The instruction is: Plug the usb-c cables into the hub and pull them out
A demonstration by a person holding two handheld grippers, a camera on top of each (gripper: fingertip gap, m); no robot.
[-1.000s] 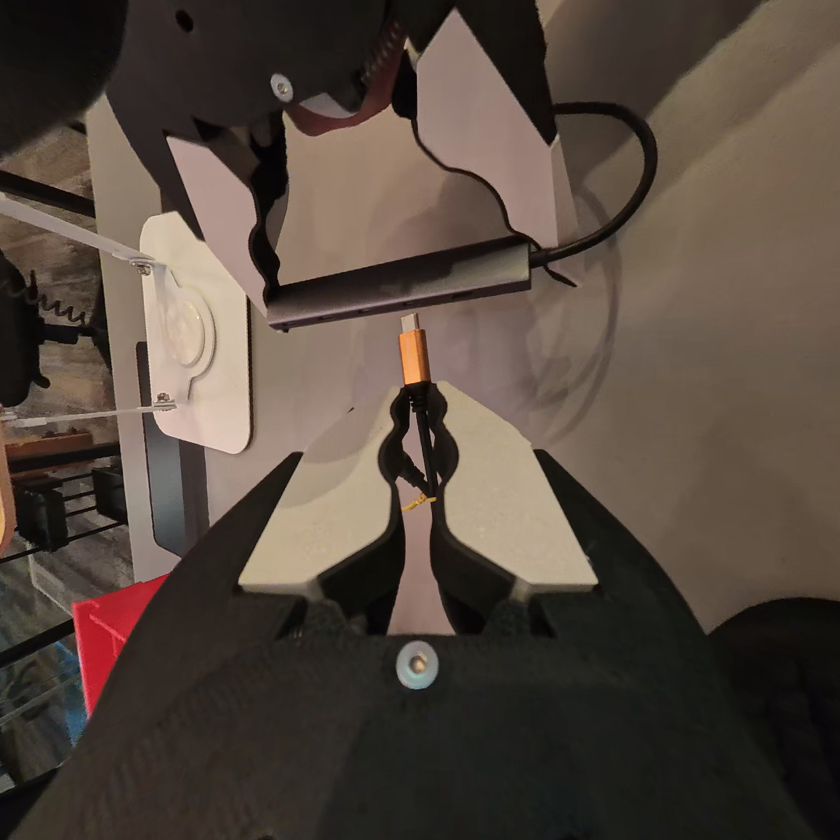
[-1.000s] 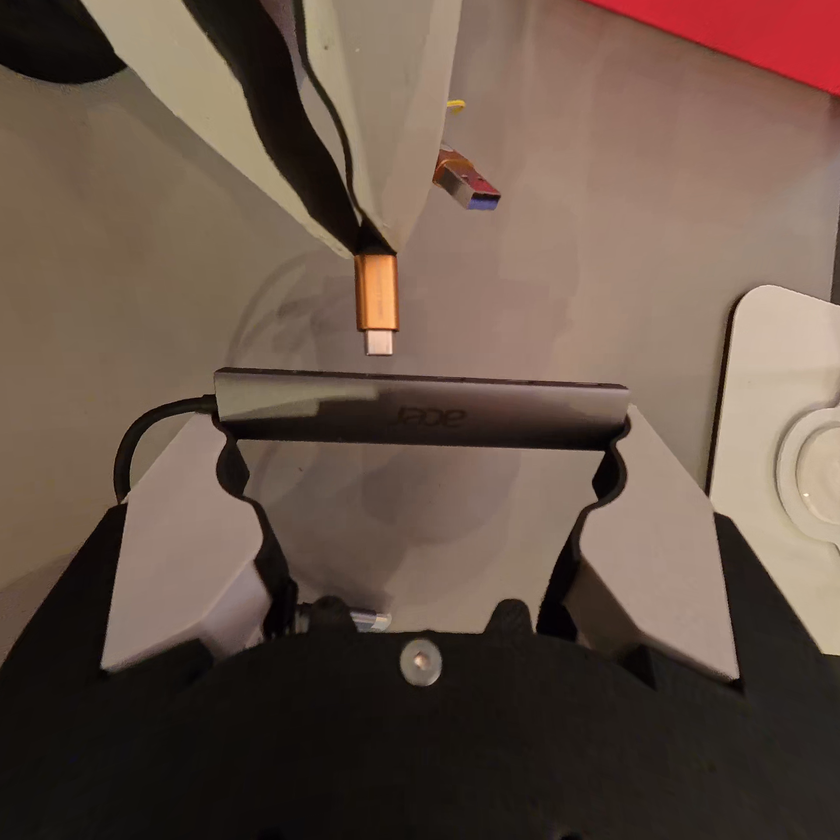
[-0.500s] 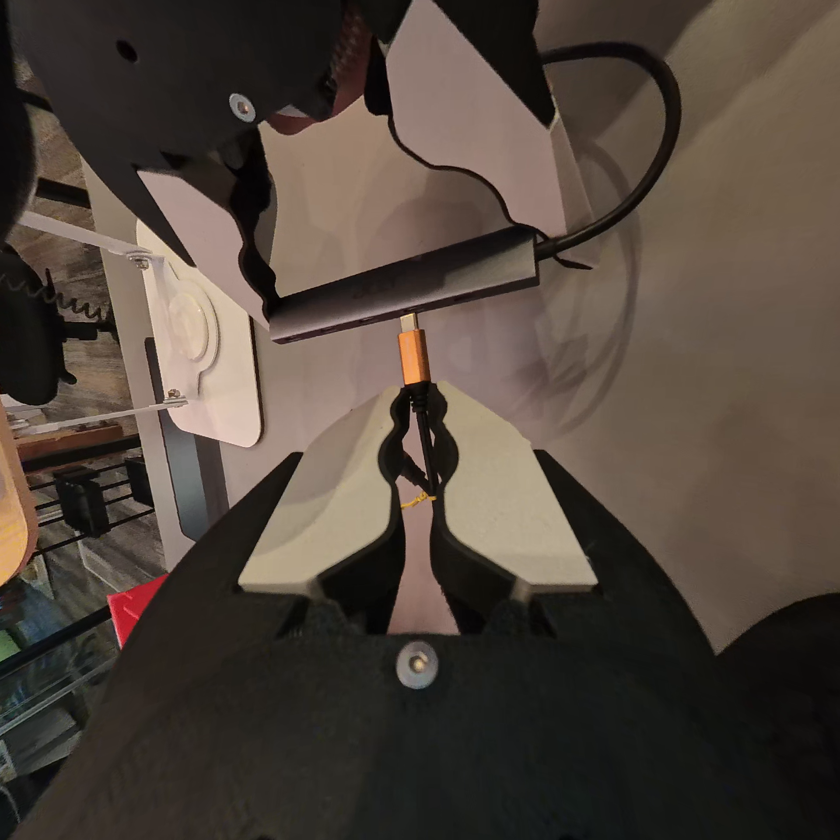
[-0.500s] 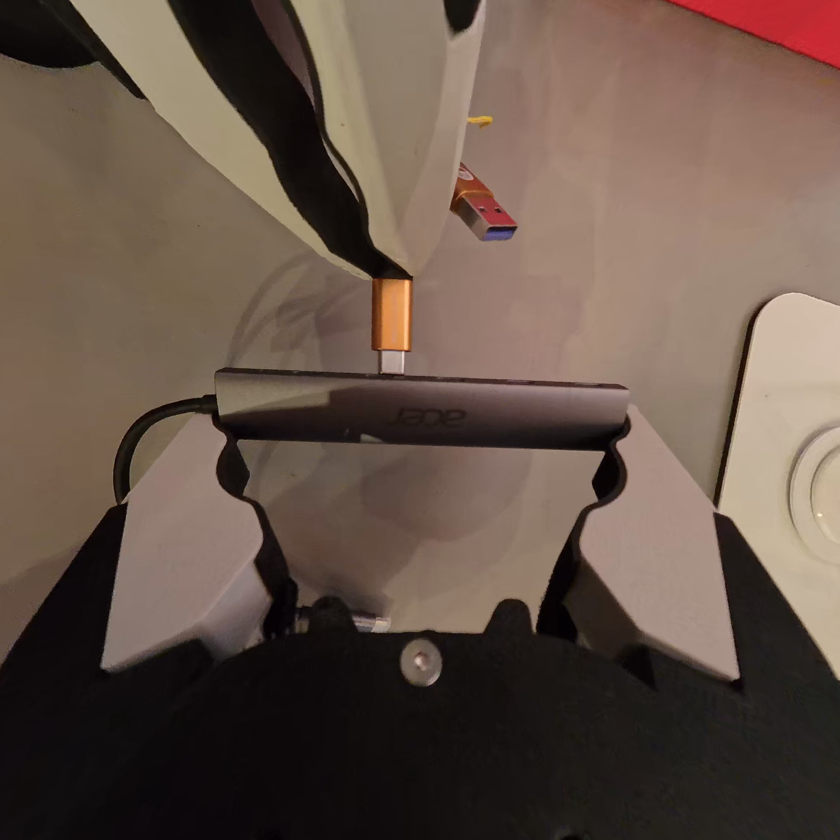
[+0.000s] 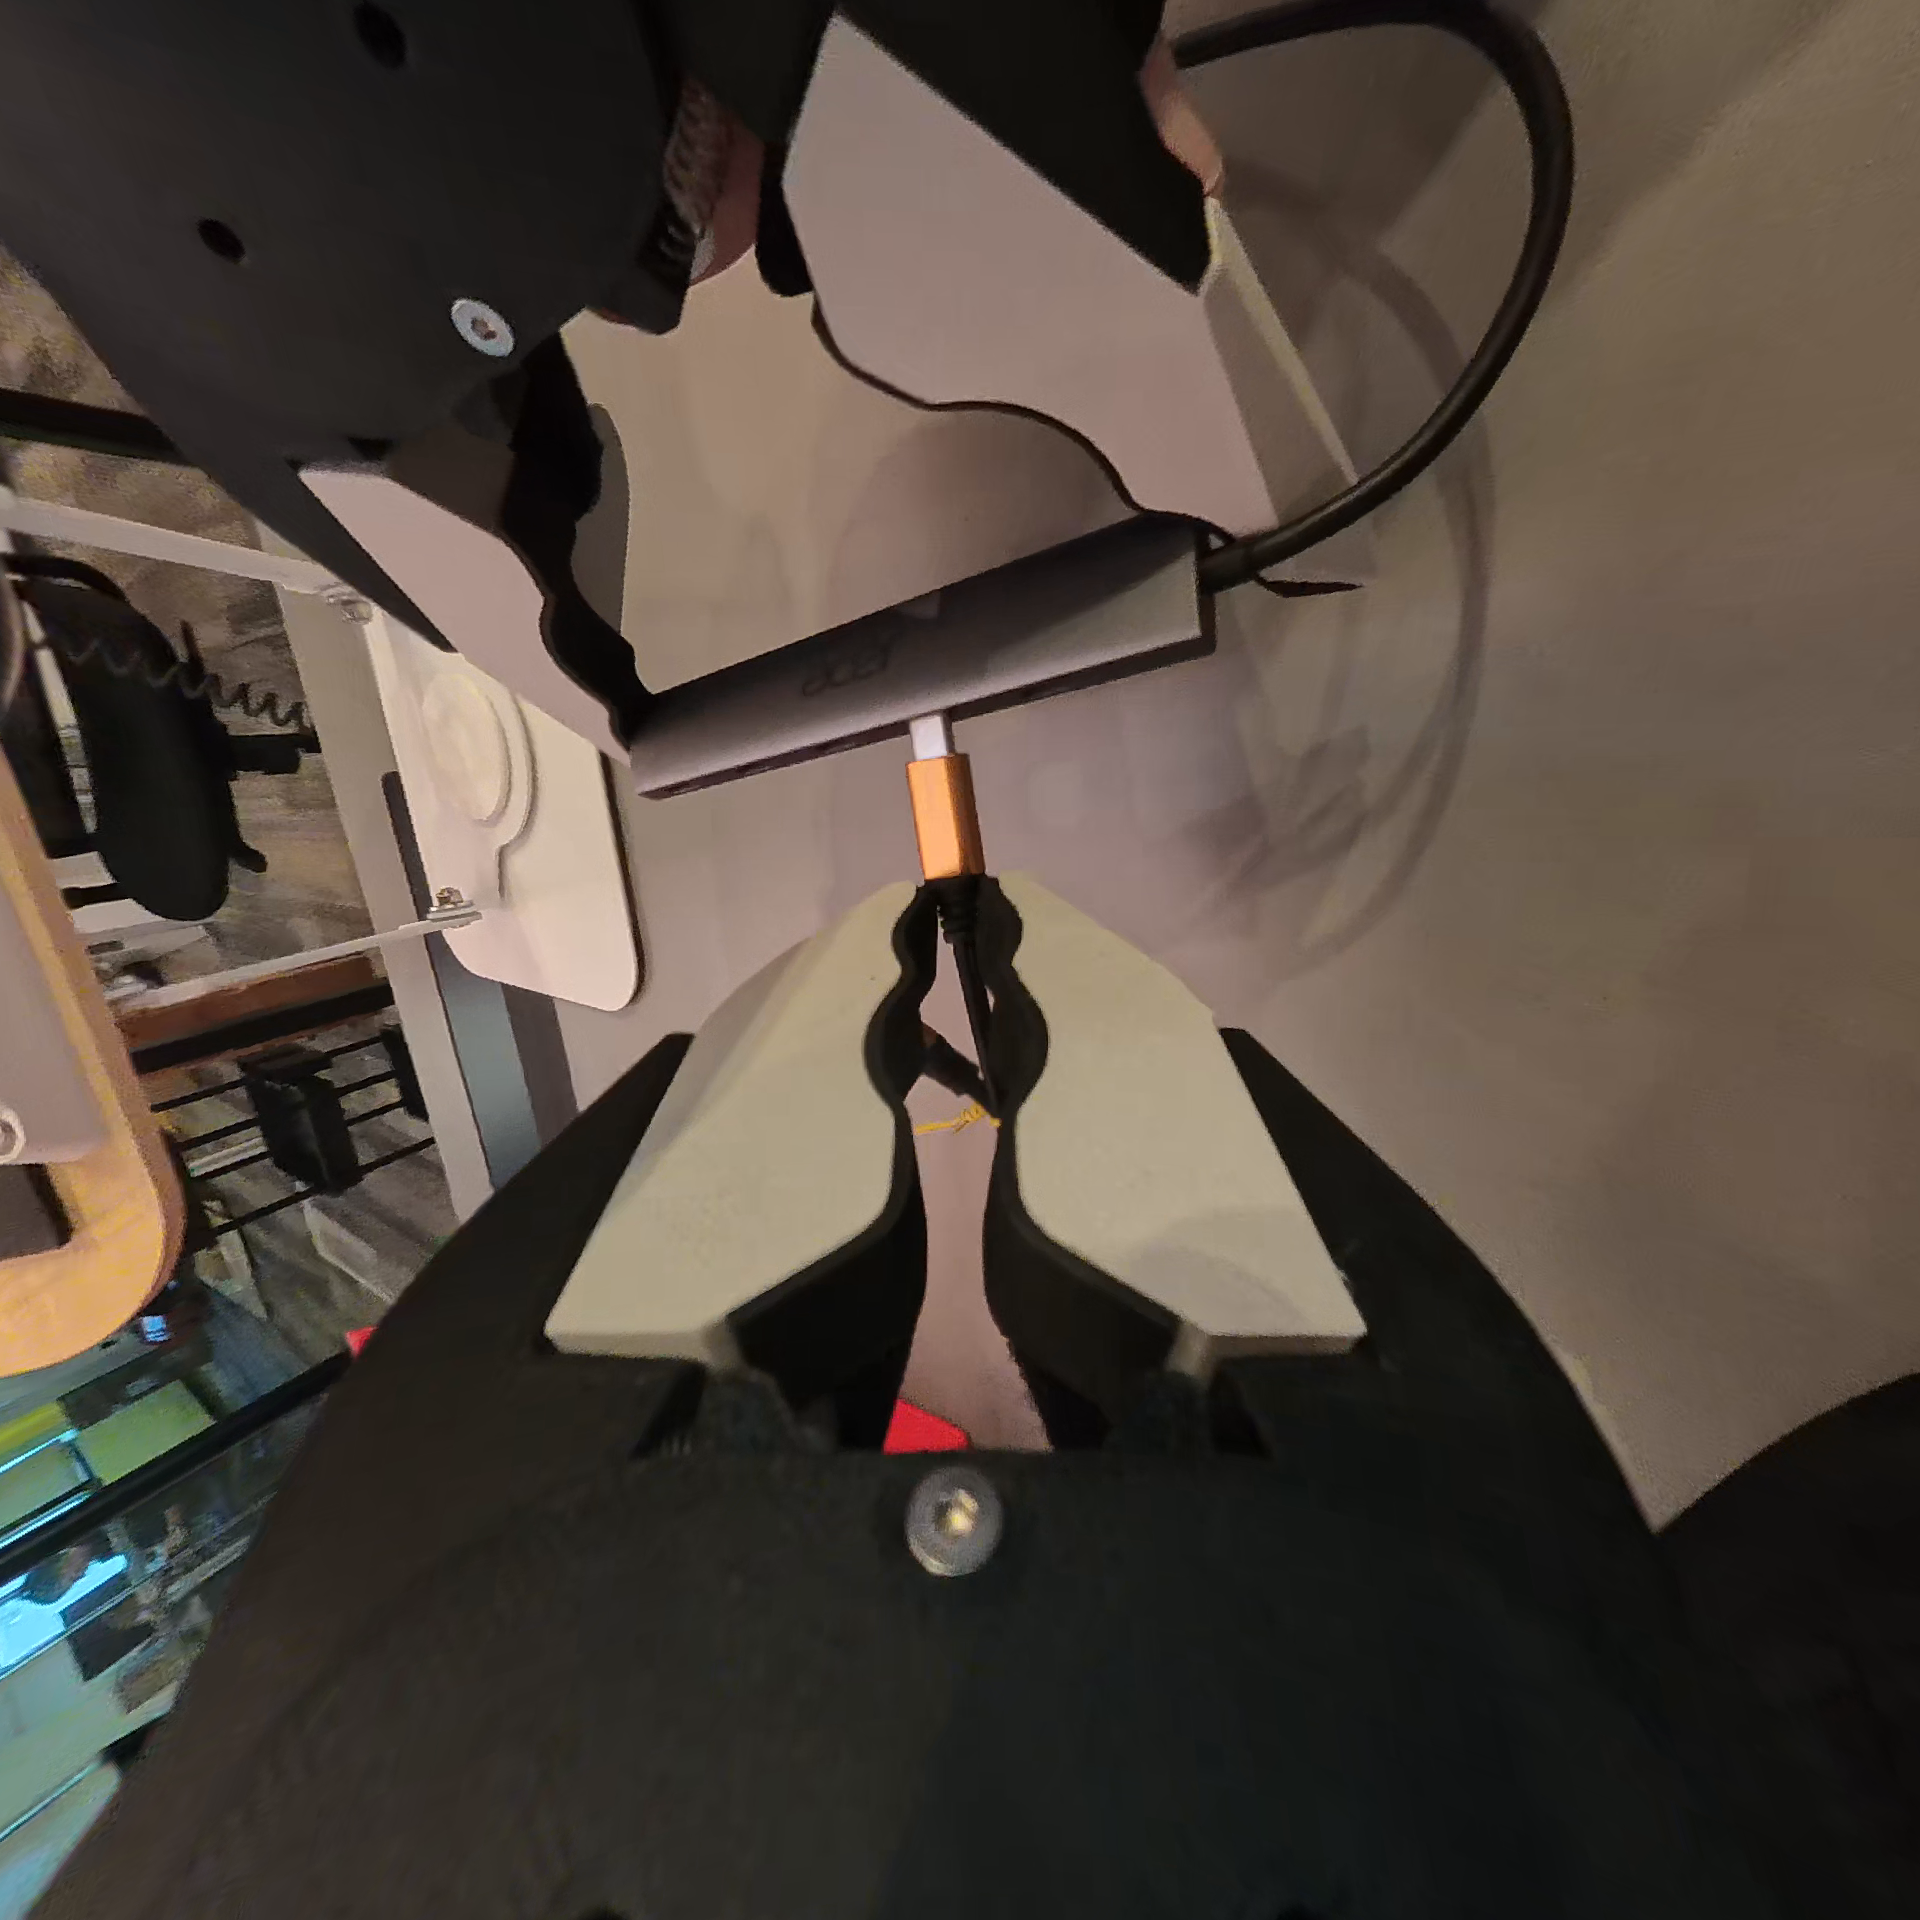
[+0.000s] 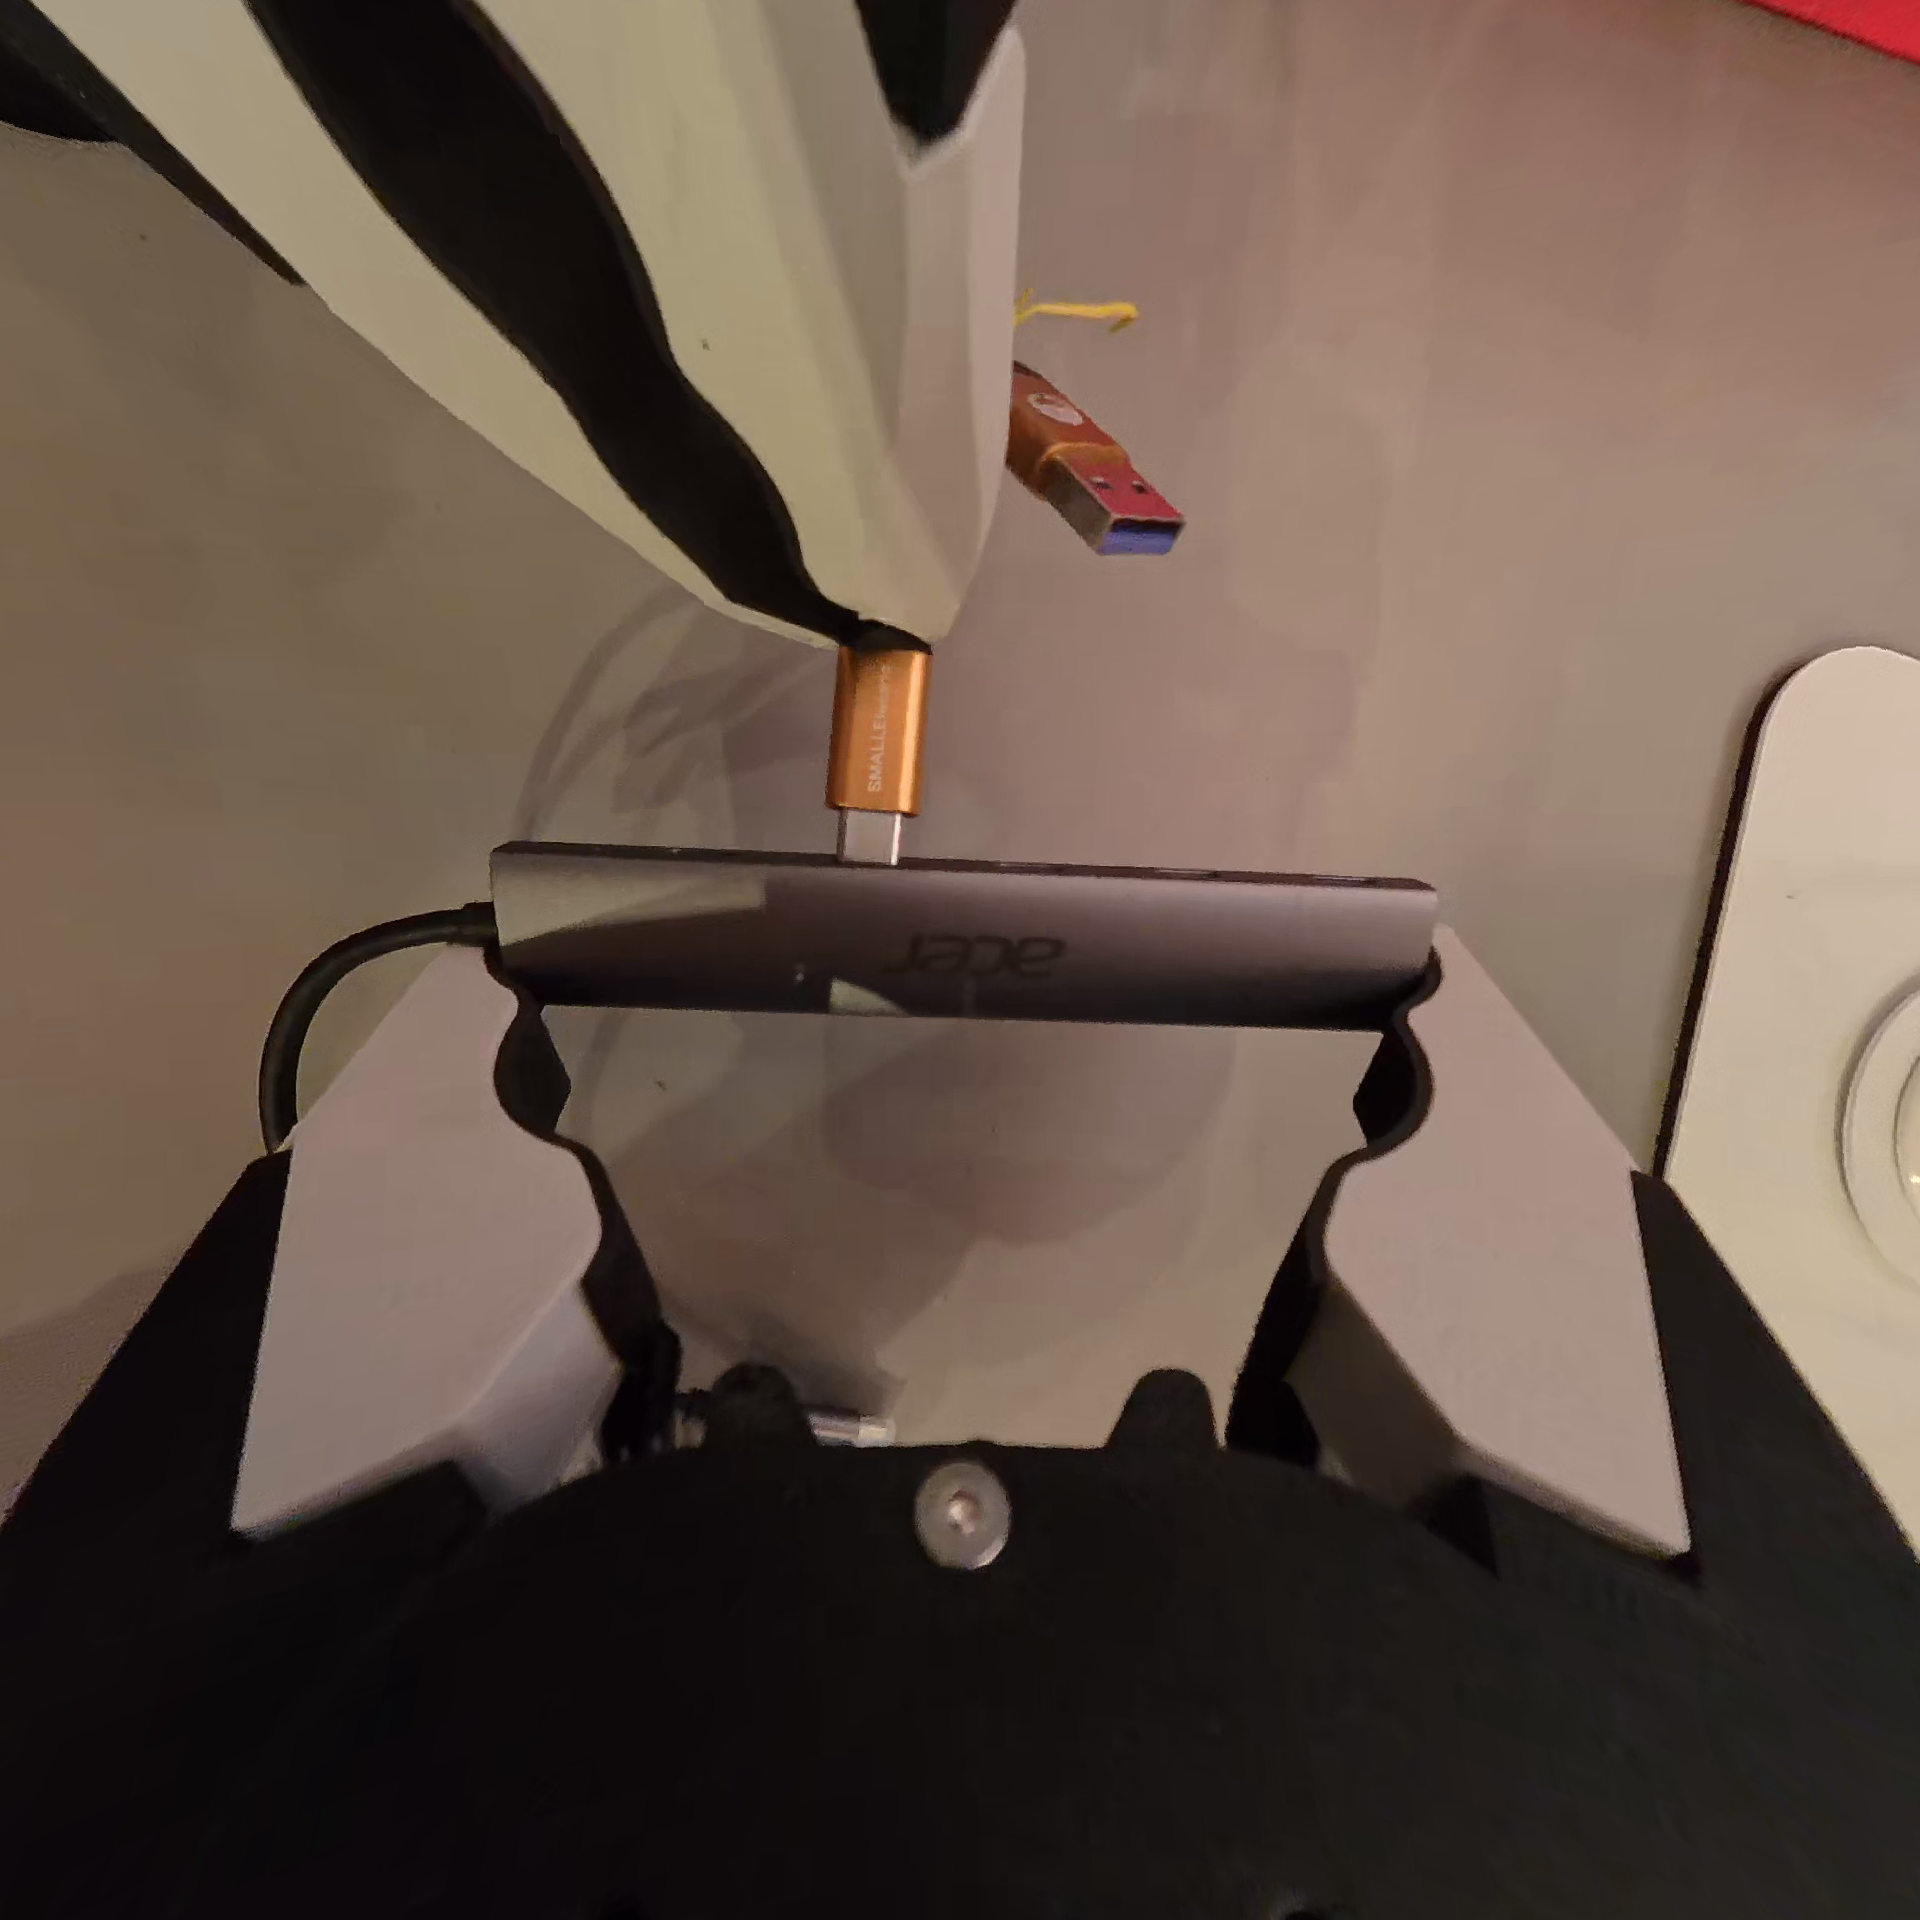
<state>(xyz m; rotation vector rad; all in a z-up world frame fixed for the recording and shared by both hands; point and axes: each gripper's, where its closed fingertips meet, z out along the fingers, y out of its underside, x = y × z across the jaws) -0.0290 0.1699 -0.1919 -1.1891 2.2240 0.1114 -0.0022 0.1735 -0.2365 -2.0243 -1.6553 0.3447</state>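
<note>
Beside hub [image 6: 961,940], loose USB-A plug [image 6: 1101,488]

A dark grey hub [image 6: 961,935] is being shown against a pale grey surface [image 6: 312,623]. An orange plug [image 5: 943,818] with a silver tip is being displayed, its cable [image 5: 971,1023] black. Pale grey fingers [image 5: 1132,1132] on black tongs [image 5: 951,894] are being seen.

My left wrist view looks close along its own fingers [image 5: 1101,1091] toward the hub [image 5: 925,675] at frame centre; my right wrist view faces the opposite way, the hub [image 6: 966,935] close at its centre. Both share the hub, the orange plug [image 5: 943,821] [image 6: 878,732] and grey worktop [image 5: 1610,831] [image 6: 1455,520].
</note>
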